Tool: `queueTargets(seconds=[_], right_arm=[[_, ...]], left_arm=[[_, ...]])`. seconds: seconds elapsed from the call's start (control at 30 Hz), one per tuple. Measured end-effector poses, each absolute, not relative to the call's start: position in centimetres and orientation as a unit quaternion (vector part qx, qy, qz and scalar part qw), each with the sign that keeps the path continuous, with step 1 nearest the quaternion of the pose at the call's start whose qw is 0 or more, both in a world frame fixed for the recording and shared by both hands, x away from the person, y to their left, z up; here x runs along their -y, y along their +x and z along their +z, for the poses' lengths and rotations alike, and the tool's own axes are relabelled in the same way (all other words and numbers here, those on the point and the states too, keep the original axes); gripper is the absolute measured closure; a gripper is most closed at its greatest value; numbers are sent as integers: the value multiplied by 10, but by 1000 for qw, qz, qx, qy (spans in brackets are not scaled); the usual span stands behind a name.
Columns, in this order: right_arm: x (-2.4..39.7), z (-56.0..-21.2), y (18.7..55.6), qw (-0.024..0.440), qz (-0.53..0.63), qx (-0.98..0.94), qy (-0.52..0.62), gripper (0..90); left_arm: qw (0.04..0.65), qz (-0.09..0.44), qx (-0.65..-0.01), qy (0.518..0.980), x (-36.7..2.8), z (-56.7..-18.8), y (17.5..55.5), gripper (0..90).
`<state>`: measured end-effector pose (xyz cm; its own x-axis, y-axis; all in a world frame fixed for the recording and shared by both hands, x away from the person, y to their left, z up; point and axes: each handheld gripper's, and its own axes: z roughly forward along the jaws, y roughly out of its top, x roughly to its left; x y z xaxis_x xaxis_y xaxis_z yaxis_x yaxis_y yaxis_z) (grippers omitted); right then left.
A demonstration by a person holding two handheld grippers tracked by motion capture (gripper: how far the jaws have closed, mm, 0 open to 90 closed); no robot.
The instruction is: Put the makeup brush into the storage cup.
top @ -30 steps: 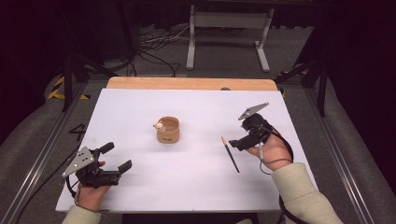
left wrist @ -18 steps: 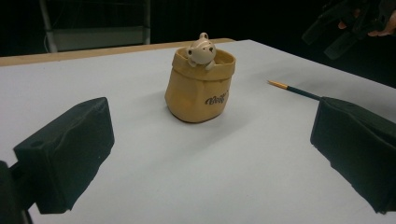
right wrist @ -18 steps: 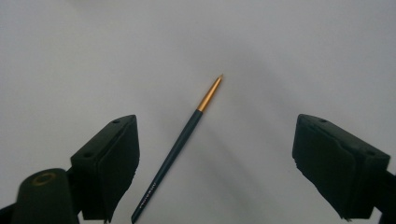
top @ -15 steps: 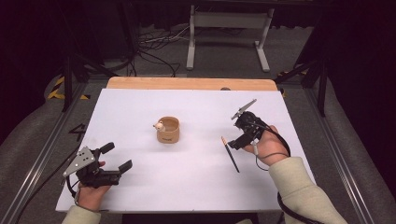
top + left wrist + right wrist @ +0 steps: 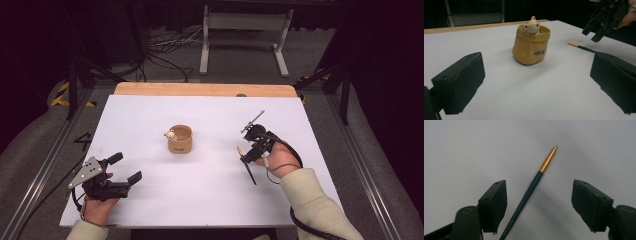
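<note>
The left gripper (image 5: 120, 175) rests near the front left corner of the tabletop (image 5: 210, 200), a flat matte white sheet laid over a wooden board whose bare edge shows along the far side. Its fingers (image 5: 461, 80) are blocky black pads with a soft, slightly rumpled surface. They stand wide apart, with nothing between them and nothing touched.

Near the middle of the tabletop stands a small tan pouch (image 5: 180, 139), shaped like a sack with a rolled rim, its wall creased and marked with dark lettering. A pale, rounded animal figure (image 5: 532, 25) leans over its rim on the side toward the left edge.

Toward the right edge lies a paintbrush (image 5: 247, 165), flat on the white surface. It has a slim dark glossy handle, a gold metal ferrule and a fine pointed tip that faces the far edge.

The right gripper (image 5: 250, 150) hovers directly over the paintbrush, angled down. Its fingers (image 5: 495, 205) have just been closing and remain partly open. The handle passes between them, closer to the left finger in the right gripper view, and neither pad presses on it.
</note>
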<state>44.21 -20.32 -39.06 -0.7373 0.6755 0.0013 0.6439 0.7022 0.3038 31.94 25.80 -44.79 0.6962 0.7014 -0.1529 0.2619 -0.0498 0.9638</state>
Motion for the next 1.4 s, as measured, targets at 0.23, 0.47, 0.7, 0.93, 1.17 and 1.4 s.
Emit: queueTargets(seconds=[0.23, 0.47, 0.7, 0.93, 1.17, 1.4], right_arm=[[199, -400, 445, 44, 131, -918, 371, 388], [191, -411, 446, 31, 116, -917, 381, 471], [188, -415, 447, 39, 97, -916, 388, 561], [184, -418, 447, 44, 77, -920, 382, 670], [182, -418, 445, 44, 70, -921, 381, 819], [182, -418, 446, 42, 69, -922, 378, 826]], left_arm=[[598, 184, -346, 699, -258, -448, 319, 3], [609, 175, -348, 690, -260, -447, 320, 3], [610, 174, -348, 690, -260, -447, 320, 3], [613, 174, -346, 689, -260, -447, 319, 3], [612, 173, -348, 689, -261, -447, 320, 3], [612, 174, -343, 691, -259, -447, 319, 3]])
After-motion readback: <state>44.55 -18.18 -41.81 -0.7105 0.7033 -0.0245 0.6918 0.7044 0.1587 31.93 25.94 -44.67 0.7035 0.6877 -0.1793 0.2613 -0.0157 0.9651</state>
